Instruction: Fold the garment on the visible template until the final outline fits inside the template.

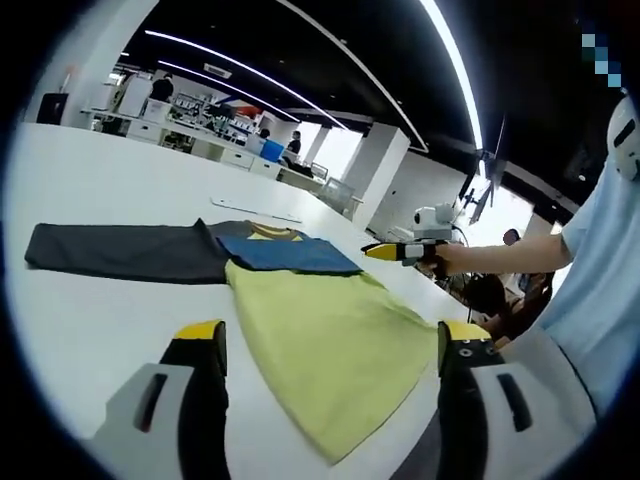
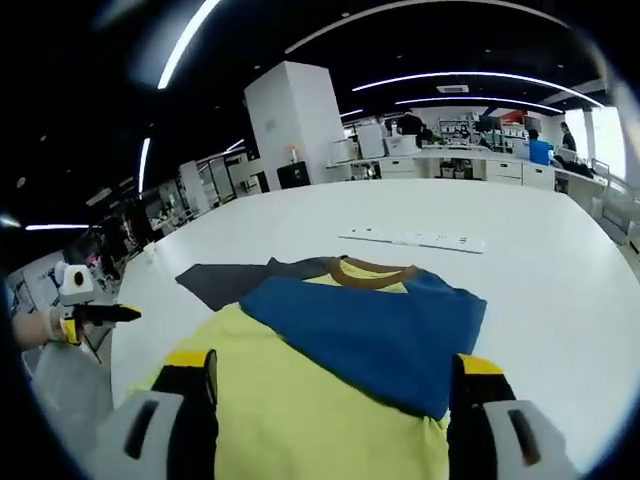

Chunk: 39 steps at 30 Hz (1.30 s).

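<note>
A shirt lies flat on the white table (image 1: 90, 330). Its body is yellow (image 1: 330, 380), one blue sleeve (image 1: 285, 253) is folded across the chest, and a dark grey sleeve (image 1: 120, 250) stretches out to the left. My left gripper (image 1: 332, 338) hovers open over the yellow hem, gripping nothing. In the right gripper view the brown collar (image 2: 375, 272) and blue sleeve (image 2: 380, 330) lie ahead of my right gripper (image 2: 335, 368), which is open above the yellow body (image 2: 300, 430). The right gripper (image 1: 385, 250) also shows beyond the shirt's far side.
A long white strip (image 2: 412, 238) lies on the table past the collar. A hand holds the left gripper (image 2: 105, 314) off the table's edge. A light blue sleeve (image 1: 600, 270) is at the right. Desks and people stand far behind.
</note>
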Tool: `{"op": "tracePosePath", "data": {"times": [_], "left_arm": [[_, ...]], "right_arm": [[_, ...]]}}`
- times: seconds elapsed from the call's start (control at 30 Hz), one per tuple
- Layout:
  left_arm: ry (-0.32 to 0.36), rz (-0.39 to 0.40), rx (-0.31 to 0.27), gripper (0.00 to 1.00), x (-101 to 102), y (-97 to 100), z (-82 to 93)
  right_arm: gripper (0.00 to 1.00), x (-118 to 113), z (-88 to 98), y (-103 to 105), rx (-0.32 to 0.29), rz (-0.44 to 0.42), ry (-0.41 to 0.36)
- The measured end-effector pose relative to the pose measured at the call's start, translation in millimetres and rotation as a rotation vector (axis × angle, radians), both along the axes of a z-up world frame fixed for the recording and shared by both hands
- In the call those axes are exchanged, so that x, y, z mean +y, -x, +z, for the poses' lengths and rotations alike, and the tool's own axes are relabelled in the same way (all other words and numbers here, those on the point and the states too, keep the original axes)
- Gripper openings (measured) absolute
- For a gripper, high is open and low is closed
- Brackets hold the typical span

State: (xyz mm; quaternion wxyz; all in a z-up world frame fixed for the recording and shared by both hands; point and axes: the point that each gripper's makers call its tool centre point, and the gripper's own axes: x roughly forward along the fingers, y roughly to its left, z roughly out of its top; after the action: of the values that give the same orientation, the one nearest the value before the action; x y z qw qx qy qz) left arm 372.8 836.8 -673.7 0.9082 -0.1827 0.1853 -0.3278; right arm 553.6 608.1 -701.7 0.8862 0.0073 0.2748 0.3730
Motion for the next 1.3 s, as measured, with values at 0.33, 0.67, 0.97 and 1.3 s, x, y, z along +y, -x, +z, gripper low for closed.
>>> {"op": "tracePosePath", "data": {"times": [0.33,0.67,0.97,1.3], "left_arm": [[0.02,0.024,-0.004,0.84,12.0,-6.3,4.8],[-0.084,0.158,-0.022,0.84,76.1,-39.4,9.3],[-0.16,0.24,-0.021,0.84,134.7,-60.0,10.2],[-0.29,0.35,0.049,0.86,200.5,-85.5,-19.3]], "right_arm": [[0.96,-1.2,0.8,-3.9,-0.015,-0.001,0.009],[0.95,1.8,10.1,6.4,0.002,-0.049,-0.077],[0.95,0.7,16.0,17.0,-0.012,-0.036,-0.087],[0.94,-7.7,11.6,28.1,0.009,-0.049,-0.101]]}}
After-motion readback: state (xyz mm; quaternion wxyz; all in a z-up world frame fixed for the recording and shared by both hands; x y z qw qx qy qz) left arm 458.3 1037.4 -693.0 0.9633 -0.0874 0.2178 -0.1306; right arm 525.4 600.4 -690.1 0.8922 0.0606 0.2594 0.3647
